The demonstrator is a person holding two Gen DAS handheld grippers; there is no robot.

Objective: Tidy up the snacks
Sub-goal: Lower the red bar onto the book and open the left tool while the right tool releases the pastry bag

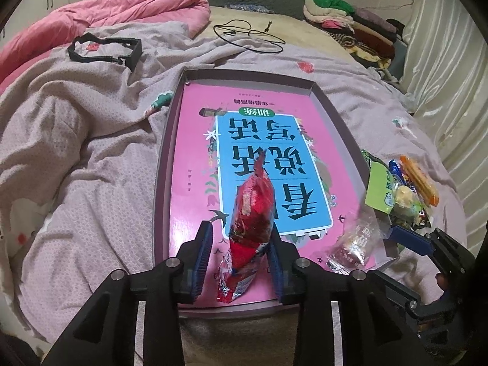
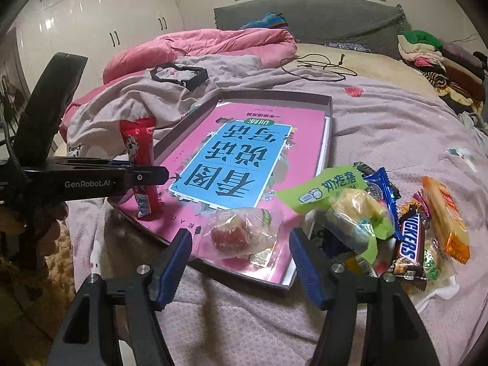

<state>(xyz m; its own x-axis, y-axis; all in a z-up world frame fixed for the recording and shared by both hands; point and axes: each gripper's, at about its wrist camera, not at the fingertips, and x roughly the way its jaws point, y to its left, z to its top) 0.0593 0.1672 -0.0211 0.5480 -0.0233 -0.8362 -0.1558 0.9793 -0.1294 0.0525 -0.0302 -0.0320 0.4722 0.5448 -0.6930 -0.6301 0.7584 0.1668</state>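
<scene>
A shallow tray lies on the bed with a pink book inside it. On the book's near end a red snack packet stands upright between the jaws of my left gripper. It leans on the right pad, with a gap at the left pad. My right gripper is open over the tray's near right corner. A clear-wrapped red sweet lies on the book between its fingers, untouched.
A heap of snacks lies on the sheet right of the tray, among them a Snickers bar and a green packet. Further back are a black frame, a cable, a pink quilt and stacked clothes.
</scene>
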